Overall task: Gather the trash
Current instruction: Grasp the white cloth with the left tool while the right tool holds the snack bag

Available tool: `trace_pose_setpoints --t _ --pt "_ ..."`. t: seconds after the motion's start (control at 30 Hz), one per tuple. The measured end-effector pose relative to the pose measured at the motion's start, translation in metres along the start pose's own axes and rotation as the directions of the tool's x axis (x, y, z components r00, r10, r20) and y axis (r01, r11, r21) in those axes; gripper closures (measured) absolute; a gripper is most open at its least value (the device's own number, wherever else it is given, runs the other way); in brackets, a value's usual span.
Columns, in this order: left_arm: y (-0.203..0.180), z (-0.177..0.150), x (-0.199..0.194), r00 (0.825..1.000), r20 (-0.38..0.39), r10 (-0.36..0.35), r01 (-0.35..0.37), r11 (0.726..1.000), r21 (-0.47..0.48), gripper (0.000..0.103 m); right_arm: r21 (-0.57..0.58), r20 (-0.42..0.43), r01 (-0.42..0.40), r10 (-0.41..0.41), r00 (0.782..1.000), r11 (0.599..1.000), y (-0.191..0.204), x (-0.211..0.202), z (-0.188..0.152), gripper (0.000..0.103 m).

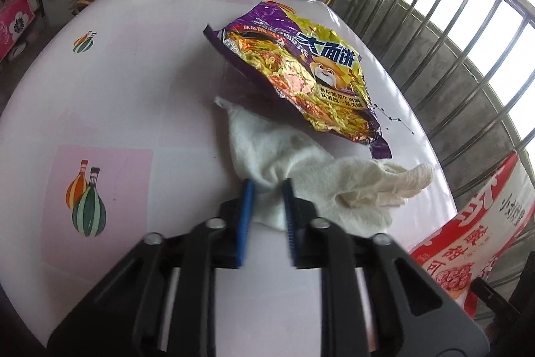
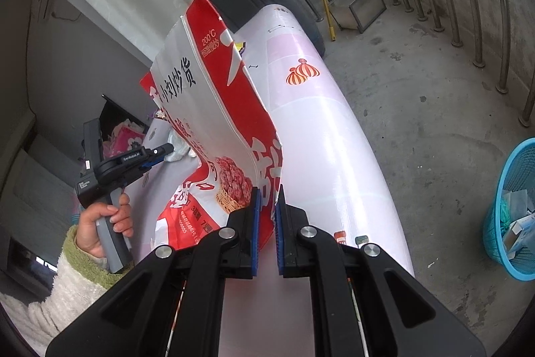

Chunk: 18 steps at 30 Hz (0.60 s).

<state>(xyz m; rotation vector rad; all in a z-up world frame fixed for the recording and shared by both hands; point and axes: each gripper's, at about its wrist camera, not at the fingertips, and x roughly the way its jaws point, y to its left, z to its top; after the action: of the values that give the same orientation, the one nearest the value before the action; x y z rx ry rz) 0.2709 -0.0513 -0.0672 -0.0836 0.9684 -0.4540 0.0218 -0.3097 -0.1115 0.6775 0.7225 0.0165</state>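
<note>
In the left wrist view my left gripper (image 1: 267,184) is shut on a crumpled white tissue (image 1: 301,176) lying on the pink table (image 1: 140,89). A purple and yellow noodle wrapper (image 1: 301,69) lies just beyond the tissue, partly over it. In the right wrist view my right gripper (image 2: 267,193) is shut on the edge of a large red and white snack bag (image 2: 214,109) and holds it up above the table edge. That bag also shows at the right edge of the left wrist view (image 1: 468,243). The left gripper shows in the right wrist view (image 2: 160,154), held by a hand.
A blue mesh waste basket (image 2: 515,213) with some trash in it stands on the concrete floor to the right of the table (image 2: 334,139). Metal railings (image 2: 468,5) run along the far side. A yellow-handled tool leans by the railing.
</note>
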Motion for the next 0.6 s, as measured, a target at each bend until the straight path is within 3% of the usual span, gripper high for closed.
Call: trace_pose_setpoints --t 0.27,0.47,0.6 --pt "0.019 -0.023 -0.041 0.998 0.031 -0.048 0.048 0.999 -0.002 0.1 -0.021 0.011 0.025 -0.025 1.0 0.999 0.005 -0.004 -0.002 0.095" --pt "0.033 -0.076 -0.116 0.999 0.043 -0.02 0.015 0.994 0.104 0.1 -0.06 0.009 0.042 -0.042 0.999 0.997 0.017 -0.01 -0.006 0.095" --pt "0.05 -0.119 -0.15 0.997 -0.017 -0.081 0.082 0.995 0.064 0.099 -0.073 0.007 0.038 -0.037 0.999 0.997 0.026 -0.012 -0.01 0.095"
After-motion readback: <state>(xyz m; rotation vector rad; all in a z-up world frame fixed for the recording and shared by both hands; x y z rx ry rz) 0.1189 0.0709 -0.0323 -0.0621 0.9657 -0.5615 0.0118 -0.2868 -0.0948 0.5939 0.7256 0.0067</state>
